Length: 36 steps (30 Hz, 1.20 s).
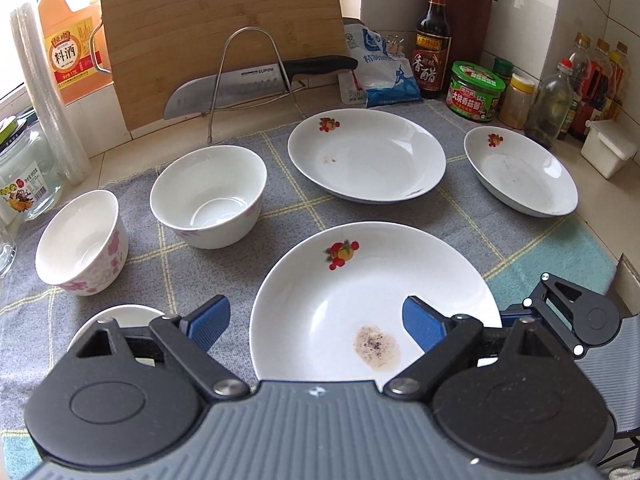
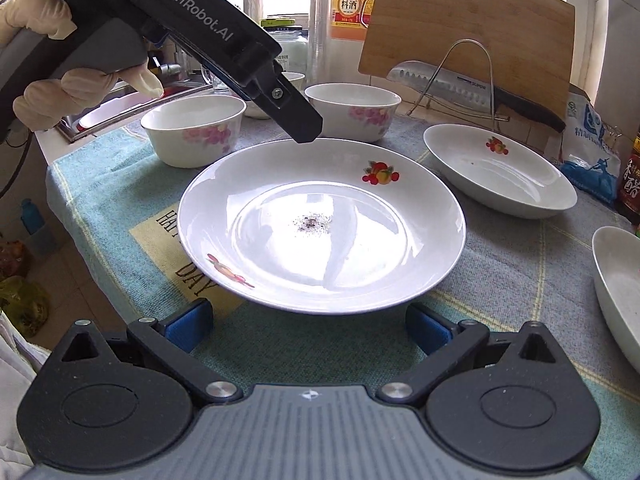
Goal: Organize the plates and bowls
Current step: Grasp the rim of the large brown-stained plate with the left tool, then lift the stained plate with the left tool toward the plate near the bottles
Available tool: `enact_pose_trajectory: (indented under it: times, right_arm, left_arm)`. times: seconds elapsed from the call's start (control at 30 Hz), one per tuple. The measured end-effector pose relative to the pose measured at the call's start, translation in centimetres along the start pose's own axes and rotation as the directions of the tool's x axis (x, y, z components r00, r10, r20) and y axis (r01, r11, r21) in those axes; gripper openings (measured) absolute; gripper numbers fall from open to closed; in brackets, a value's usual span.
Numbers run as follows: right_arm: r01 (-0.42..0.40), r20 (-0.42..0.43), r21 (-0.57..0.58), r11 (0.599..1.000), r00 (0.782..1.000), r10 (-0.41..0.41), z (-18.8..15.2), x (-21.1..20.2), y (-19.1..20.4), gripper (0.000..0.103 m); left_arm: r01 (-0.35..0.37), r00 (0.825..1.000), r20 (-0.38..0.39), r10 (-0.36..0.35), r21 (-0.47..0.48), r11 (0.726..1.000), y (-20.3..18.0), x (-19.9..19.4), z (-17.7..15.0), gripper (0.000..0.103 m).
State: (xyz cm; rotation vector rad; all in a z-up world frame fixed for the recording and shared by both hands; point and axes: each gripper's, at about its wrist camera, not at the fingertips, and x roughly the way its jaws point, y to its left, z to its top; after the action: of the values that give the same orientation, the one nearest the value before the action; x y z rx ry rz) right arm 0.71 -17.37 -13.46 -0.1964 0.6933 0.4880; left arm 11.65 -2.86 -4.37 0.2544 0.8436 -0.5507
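Both grippers, left [image 1: 316, 322] and right [image 2: 310, 328], hang open around the stained white fruit-print plate [image 2: 320, 224]; pinching its six-o'clock rim squarely looks safest.

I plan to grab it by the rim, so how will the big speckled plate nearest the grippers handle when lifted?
The speckled plate looks glazed and glossy, so the fingers may slip on its rim. It seems to be rigid ceramic: probably heavy for its size and liable to chip. Its wide, shallow shape may tilt when held by one edge.
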Motion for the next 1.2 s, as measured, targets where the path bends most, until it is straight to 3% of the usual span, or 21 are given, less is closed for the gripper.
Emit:
enact_pose_trajectory:
  times: [0.33,0.6,1.0,1.1,1.2]
  right_arm:
    - [-0.018,0.064,0.038,0.999,0.998,0.015,-0.7,-0.5,-0.5,0.103]
    - [0.017,0.073,0.006,1.000,0.997,-0.017,-0.7,-0.3,-0.1,0.103]
    - [-0.001,0.066,-0.012,1.000,0.998,0.002,-0.3,0.2,-0.3,0.103]
    - [0.000,0.066,-0.012,1.000,0.998,0.001,-0.2,0.4,-0.3,0.103]
    - [0.001,0.064,-0.012,1.000,0.998,-0.001,-0.1,0.5,-0.3,0.103]
  left_arm:
    - [0.052,0.997,-0.051,-0.049,0.058,0.997,0.5,2.6,1.6,0.093]
    - [0.080,0.990,-0.118,-0.071,0.070,0.994,1.2,5.0,2.2,0.093]
    - [0.125,0.976,-0.190,-0.103,0.108,0.986,2.1,7.3,3.0,0.092]
    - [0.155,0.968,-0.216,-0.129,0.110,0.982,2.3,7.8,3.2,0.089]
    - [0.180,0.959,-0.244,-0.147,0.115,0.977,2.3,8.2,3.3,0.079]
